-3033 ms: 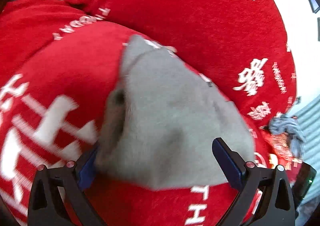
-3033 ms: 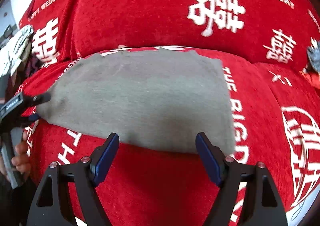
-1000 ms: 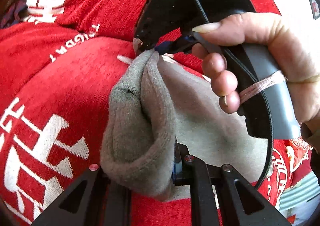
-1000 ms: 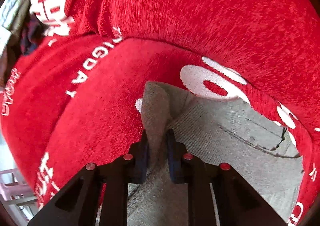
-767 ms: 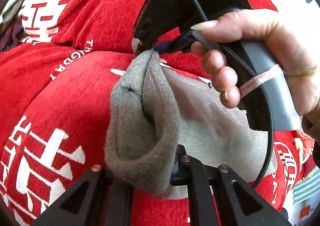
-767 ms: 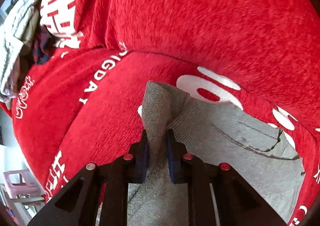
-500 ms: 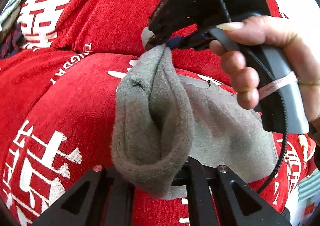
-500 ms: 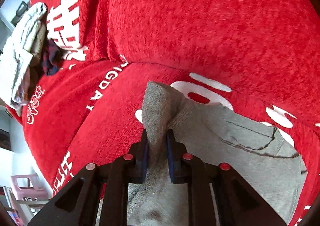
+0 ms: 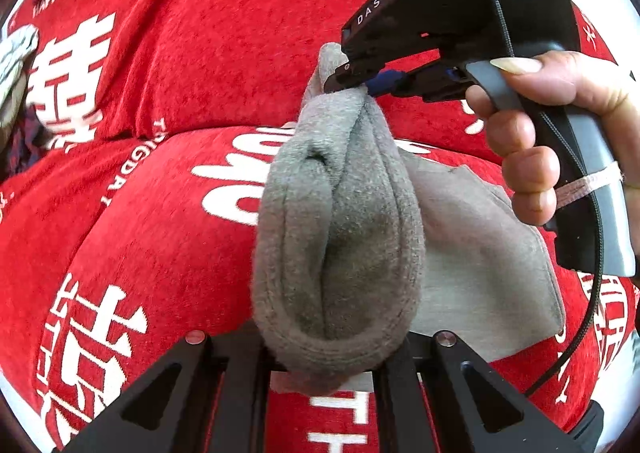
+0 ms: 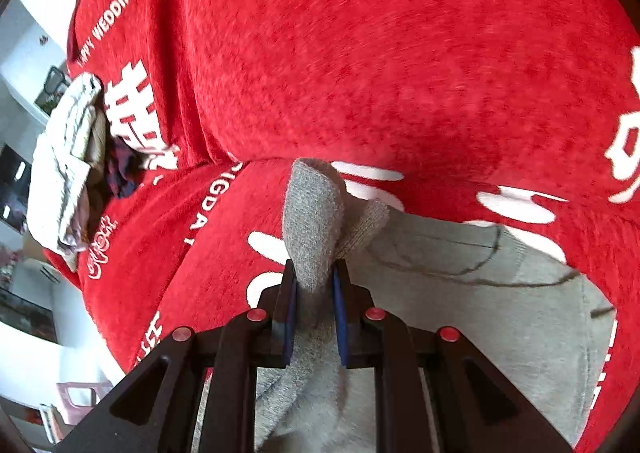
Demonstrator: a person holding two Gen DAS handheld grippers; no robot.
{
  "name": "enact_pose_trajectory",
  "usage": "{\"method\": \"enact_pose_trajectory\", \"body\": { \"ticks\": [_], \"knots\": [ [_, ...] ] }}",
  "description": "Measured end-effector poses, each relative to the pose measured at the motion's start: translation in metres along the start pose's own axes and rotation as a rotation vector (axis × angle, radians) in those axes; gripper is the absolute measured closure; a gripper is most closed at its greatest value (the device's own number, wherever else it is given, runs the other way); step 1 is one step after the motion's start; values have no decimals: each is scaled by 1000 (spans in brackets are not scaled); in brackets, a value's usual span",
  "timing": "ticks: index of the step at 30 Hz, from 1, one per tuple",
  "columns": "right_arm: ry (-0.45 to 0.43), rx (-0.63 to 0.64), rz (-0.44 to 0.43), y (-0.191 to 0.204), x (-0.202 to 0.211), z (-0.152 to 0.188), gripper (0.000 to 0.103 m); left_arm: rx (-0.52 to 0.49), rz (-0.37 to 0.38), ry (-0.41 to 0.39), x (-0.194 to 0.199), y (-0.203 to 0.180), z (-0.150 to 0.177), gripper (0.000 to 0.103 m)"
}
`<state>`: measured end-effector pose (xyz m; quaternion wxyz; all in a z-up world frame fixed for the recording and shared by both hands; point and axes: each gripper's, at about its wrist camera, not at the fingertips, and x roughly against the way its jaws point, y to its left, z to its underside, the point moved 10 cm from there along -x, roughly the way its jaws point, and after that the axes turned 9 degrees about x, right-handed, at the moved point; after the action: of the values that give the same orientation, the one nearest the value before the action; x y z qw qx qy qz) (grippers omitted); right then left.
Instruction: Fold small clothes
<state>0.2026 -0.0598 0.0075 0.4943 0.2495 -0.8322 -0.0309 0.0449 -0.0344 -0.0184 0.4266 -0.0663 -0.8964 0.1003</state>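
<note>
**Both grippers pinching the grey cloth**

Left wrist view: the grey cloth (image 9: 336, 237) bunches up in the middle of the frame, its lower edge draped over the left gripper (image 9: 324, 357), whose jaws look closed on it, though the fabric hides the tips. Upper right, the right gripper (image 9: 352, 79) in a hand (image 9: 560, 125) nips the cloth's top corner.

Right wrist view: the jaws are nearly shut, clamping a fold of cloth at centre. The rest lies lower right on the red sofa cover (image 10: 400, 65). A pile of clothes (image 10: 68, 165) sits far left.
</note>
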Motion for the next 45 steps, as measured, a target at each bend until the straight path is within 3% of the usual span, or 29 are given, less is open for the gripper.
{"method": "enact_pose_trajectory", "body": {
  "ticks": [22, 25, 27, 35, 38, 40, 42, 45],
  "knots": [
    [-57, -67, -81, -73, 50, 25, 86, -220, -84, 22, -2, -82, 21, 94],
    [-66, -74, -92, -81, 58, 29, 87, -221, -87, 31, -5, -87, 24, 94],
    [-76, -85, -100, -88, 63, 31, 95, -222, -99, 37, -7, -90, 26, 93],
    [-66, -128, -123, -112, 58, 50, 95, -234, -112, 63, -19, -103, 37, 94],
    [-24, -218, -144, -131, 42, 65, 88, -231, -115, 78, -24, -102, 39, 93],
    [3, -268, -157, -143, 32, 79, 73, -244, -120, 78, -25, -103, 39, 93],
    [-13, -338, -226, -148, 33, 94, 43, -250, -121, 82, -26, -105, 38, 94],
    [-63, -390, -363, -144, 41, 109, 35, -252, -123, 89, -28, -106, 39, 93]
  ]
}}
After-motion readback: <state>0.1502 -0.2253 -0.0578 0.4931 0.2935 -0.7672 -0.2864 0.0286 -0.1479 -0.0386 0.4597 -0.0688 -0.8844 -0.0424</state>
